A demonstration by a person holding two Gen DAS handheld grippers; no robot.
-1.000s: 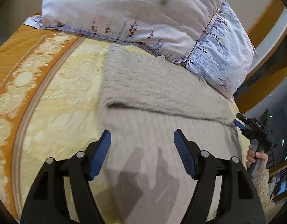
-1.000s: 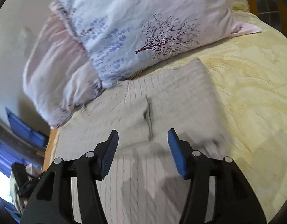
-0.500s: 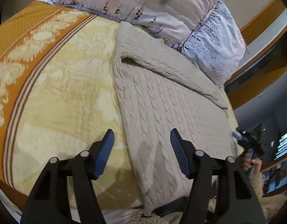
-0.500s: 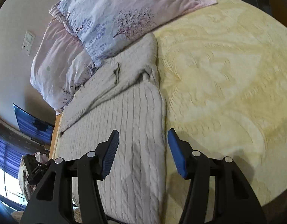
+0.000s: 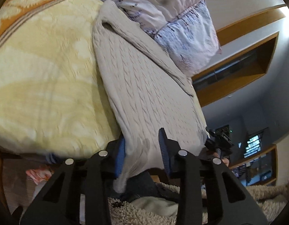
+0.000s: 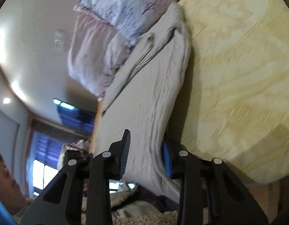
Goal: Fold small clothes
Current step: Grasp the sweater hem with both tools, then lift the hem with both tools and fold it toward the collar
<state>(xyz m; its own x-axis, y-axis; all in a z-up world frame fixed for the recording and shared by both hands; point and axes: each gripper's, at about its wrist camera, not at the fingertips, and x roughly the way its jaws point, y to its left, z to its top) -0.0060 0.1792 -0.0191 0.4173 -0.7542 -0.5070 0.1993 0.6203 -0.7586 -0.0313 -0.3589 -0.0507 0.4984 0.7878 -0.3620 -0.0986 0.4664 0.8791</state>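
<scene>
At the near edge of the bed (image 5: 41, 86), your left gripper (image 5: 142, 150) and right gripper (image 6: 145, 153) straddle the sweater's (image 5: 144, 86) hem corners, fingers spread, not clamped. It lies flat toward the pillows (image 5: 182, 22). Soft, thick knit will sag and stretch, so pinch deep through both layers.

The sweater (image 5: 144, 86) hides one left jaw pad; bedspread (image 6: 247, 65) blurred.

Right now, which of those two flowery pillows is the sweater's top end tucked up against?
The bluish pillow with purple tree prints, lying nearest the yellow bedspread. The sweater reaches its lower edge; the pinker pillow sits farther off, toward the wall.
</scene>
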